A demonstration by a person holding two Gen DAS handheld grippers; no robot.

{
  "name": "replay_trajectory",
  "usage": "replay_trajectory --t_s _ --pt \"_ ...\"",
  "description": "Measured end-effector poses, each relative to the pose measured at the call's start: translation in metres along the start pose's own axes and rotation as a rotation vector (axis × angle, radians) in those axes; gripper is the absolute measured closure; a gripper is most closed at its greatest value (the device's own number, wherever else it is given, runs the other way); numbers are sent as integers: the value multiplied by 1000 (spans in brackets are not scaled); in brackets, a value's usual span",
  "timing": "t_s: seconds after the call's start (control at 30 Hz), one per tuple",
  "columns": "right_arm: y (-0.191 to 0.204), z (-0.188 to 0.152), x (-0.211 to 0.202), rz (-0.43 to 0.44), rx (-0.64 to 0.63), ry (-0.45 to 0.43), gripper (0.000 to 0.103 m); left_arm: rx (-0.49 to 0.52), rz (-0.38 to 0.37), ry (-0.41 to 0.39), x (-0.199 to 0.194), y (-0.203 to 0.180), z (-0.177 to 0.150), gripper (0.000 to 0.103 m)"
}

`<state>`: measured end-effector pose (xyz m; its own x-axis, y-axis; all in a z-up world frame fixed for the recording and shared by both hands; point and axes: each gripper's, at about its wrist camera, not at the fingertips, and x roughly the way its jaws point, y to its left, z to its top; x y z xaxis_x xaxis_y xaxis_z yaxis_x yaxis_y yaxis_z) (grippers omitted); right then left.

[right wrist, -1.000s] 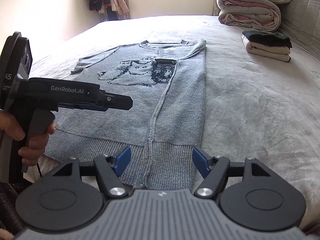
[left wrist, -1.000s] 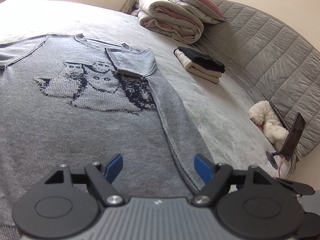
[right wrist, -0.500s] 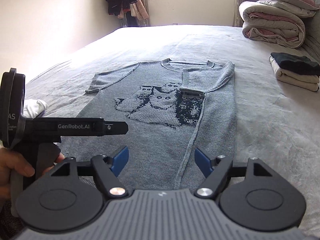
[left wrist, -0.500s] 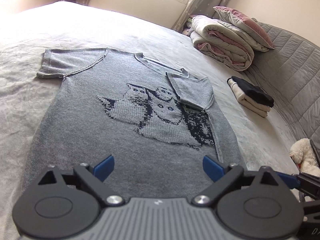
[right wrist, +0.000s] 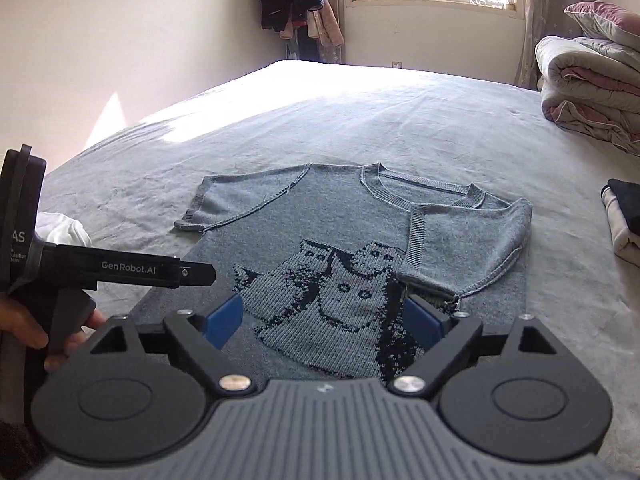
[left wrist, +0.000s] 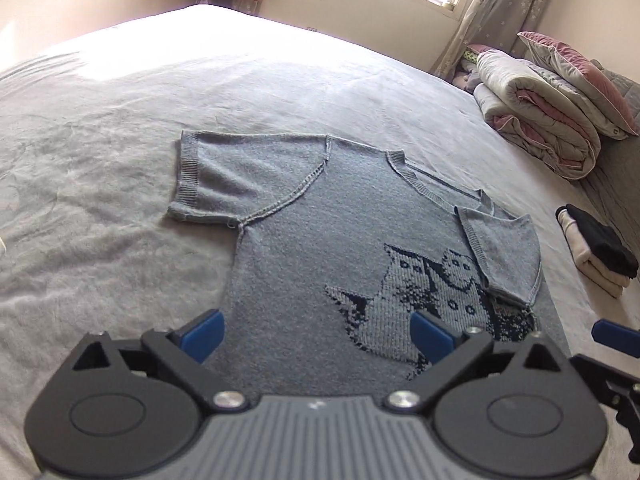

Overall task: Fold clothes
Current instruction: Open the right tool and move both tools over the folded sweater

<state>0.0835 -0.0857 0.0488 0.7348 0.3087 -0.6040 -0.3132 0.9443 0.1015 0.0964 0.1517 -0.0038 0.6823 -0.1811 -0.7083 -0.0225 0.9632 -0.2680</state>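
Note:
A grey knit short-sleeved sweater (left wrist: 304, 248) with a dark cat pattern lies flat on the bed; it also shows in the right wrist view (right wrist: 344, 240). Its right sleeve (left wrist: 504, 252) is folded in over the chest, and its left sleeve (left wrist: 240, 176) lies spread out. My left gripper (left wrist: 316, 334) is open and empty above the sweater's left side. My right gripper (right wrist: 324, 318) is open and empty above the cat pattern. The left gripper's body (right wrist: 120, 270) shows at the left of the right wrist view.
The grey bed sheet (left wrist: 120, 120) spreads all around. A rolled duvet and pillow (left wrist: 552, 108) lie at the far right. A small stack of folded clothes (left wrist: 596, 252) sits right of the sweater. A white cloth (right wrist: 66, 230) lies at the left bed edge.
Both grippers have moved forward from the sweater's hem toward its chest and the left one has turned left toward the spread sleeve. Both stayed open and empty.

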Motion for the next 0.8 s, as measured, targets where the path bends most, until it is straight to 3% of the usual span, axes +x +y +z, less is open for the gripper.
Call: replay_trajectory --t_s 0.13,0.37,0.47,0.53,0.7,0.77,0.8 --pt "-5 7 22 15 -13 -14 8 -87 44 -23 18 28 18 3" --pt "-21 12 60 34 64 -6 8 -79 113 -83 51 56 45 3" --pt "-28 12 72 28 106 -3 8 -139 110 -123 67 68 54 6" --pt "-33 9 79 33 139 5 8 -187 125 -148 76 76 59 16" --pt "-44 2 88 26 176 20 8 -207 159 -241 89 79 59 24" --pt "-47 -1 91 26 192 26 8 -175 184 -261 92 75 57 36" --pt "-48 -2 92 27 200 32 8 -146 208 -271 93 71 57 50"
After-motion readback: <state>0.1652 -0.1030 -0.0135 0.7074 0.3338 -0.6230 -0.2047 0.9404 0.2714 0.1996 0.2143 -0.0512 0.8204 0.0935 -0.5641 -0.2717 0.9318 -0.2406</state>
